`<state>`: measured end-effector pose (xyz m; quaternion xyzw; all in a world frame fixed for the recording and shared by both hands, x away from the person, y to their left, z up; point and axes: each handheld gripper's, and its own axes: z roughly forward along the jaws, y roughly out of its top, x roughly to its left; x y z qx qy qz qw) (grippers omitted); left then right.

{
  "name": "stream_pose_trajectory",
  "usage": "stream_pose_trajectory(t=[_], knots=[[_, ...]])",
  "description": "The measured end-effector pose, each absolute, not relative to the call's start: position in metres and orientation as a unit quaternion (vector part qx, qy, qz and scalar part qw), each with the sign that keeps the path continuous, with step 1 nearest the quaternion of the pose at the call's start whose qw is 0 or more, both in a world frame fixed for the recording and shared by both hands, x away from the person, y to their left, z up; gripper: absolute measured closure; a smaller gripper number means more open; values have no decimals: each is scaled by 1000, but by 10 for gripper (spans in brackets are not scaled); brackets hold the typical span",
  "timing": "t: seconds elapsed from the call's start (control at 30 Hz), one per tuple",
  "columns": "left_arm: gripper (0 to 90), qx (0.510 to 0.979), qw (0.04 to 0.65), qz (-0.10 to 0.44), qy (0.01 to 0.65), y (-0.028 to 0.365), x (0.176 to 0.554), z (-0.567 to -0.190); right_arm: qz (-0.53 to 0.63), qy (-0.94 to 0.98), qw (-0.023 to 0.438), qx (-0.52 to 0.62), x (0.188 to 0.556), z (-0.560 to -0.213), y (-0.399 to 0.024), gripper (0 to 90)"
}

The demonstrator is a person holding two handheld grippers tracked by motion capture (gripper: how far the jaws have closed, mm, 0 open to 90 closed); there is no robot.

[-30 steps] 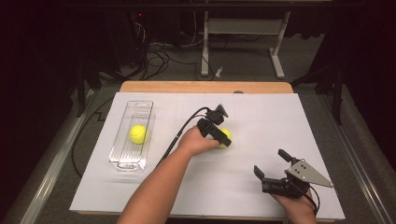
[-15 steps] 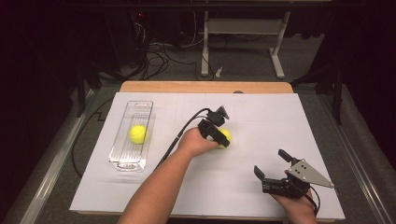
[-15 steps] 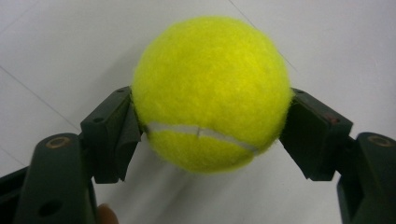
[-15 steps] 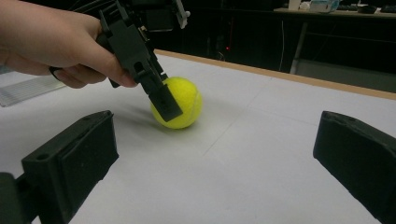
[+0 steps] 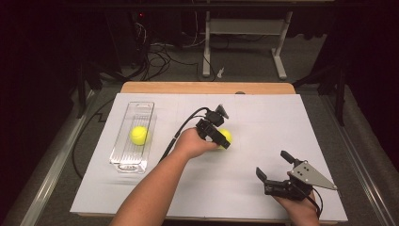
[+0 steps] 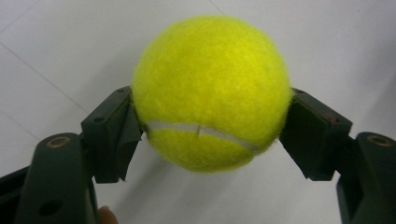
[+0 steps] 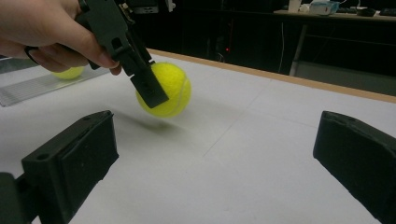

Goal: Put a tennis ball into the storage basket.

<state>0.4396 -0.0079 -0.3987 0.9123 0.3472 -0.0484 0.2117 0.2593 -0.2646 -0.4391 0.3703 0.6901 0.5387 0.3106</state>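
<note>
2 balls are out — 1 in the tray (image 5: 121,149), the other ball (image 6: 210,93) clamped in the left gripper (image 5: 221,139) mid-table. Right gripper (image 5: 276,165) gapes, holding nothing. Next — I'd guess — lift and carry it to the tray.

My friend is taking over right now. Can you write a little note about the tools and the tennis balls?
Left tool: shut on a tennis ball near the middle of the white table, apparently just lifted.
Right tool: open, holding nothing, low at the near right.
Second tennis ball: already lying in the clear tray on the left.
Done: one ball in the tray, the other gripped.
Left: probably carry the gripped ball to the tray and let go.
</note>
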Motion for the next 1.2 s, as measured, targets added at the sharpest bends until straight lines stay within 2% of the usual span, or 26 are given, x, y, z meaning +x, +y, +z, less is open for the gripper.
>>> stream_pose_trajectory(t=[0.77,1.2], knots=[[268,913,223,-48,337,22,420,-387,534,691,313,374,261,-441,-264,4],[268,920,201,-56,332,36,401,-386,531,697,312,367,262,-441,-260,4]])
